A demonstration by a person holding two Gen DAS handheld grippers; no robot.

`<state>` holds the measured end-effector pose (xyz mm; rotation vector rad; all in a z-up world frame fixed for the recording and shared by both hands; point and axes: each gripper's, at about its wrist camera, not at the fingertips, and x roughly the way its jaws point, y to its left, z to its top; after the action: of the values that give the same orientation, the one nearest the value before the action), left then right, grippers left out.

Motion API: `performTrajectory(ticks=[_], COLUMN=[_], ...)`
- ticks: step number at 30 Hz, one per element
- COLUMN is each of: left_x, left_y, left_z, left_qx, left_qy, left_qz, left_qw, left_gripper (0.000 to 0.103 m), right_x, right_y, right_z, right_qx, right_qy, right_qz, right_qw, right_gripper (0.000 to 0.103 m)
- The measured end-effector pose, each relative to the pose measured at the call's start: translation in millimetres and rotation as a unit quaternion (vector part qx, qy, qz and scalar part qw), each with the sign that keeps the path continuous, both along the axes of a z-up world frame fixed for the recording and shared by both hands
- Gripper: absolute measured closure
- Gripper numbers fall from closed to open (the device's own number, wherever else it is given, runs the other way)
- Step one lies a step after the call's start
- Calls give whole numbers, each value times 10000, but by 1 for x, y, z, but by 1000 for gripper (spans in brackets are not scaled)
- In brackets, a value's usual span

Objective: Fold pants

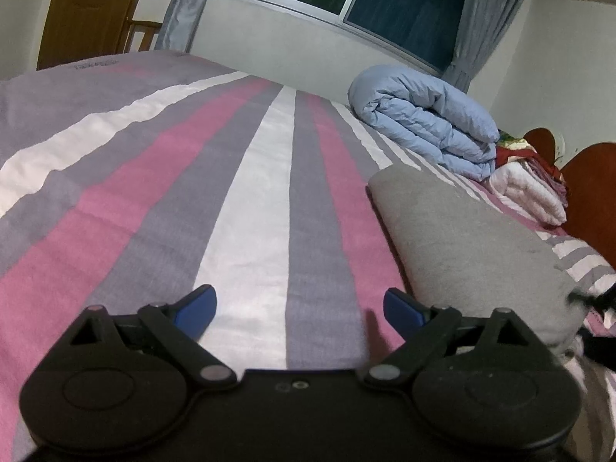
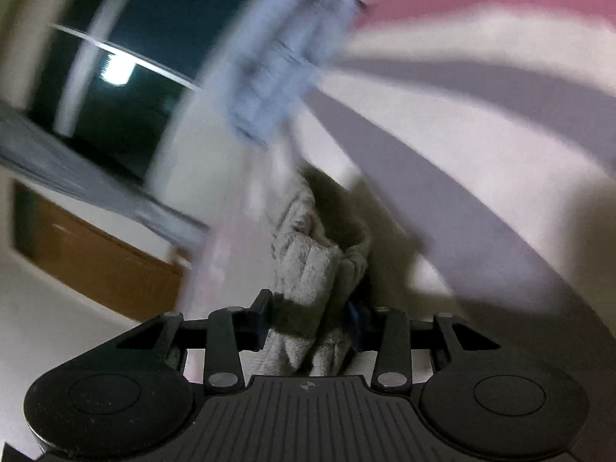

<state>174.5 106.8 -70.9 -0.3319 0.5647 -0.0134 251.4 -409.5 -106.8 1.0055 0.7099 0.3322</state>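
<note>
The grey pants (image 1: 473,238) lie folded in a long strip on the striped bedspread (image 1: 246,208), to the right of my left gripper (image 1: 300,304). The left gripper is open and empty, low over the bed, with its right blue fingertip (image 1: 400,308) close beside the pants' near end. In the right wrist view, which is tilted and blurred by motion, my right gripper (image 2: 312,315) is shut on a bunched fold of the grey pants (image 2: 308,269). The fabric fills the gap between its fingers and hangs past them.
A folded light-blue duvet (image 1: 423,123) and a pink-white folded quilt (image 1: 527,192) lie at the head of the bed by the brown headboard (image 1: 589,200). A window with grey curtains (image 1: 489,19) and a wooden door (image 1: 88,7) stand behind the bed.
</note>
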Motion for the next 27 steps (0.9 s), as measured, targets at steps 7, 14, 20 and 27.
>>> performTrajectory(ticks=[7,14,20,27], left_x=[-12,-25,-39,-23], left_y=[-12,-33,-56,-75], left_z=[5,11,13,4], left_qx=[351,697,921,959], left_qy=[12,8,-77,-65], left_qz=[-40,-88,-422,-520], left_qw=[9994,9975,9948,9940], left_gripper=[16,17,17,17], right_x=[-13,-55,-78,-73], right_y=[-6,22,47,62], right_z=[12,31,33,21], right_qx=[-65,-1154,-1864,-1941], right_qy=[-229,-843,-1276,-1261], right_qz=[87,86,131,230], right_qw=[9997,9897,9741,9726], right_gripper=[52,51,51,49])
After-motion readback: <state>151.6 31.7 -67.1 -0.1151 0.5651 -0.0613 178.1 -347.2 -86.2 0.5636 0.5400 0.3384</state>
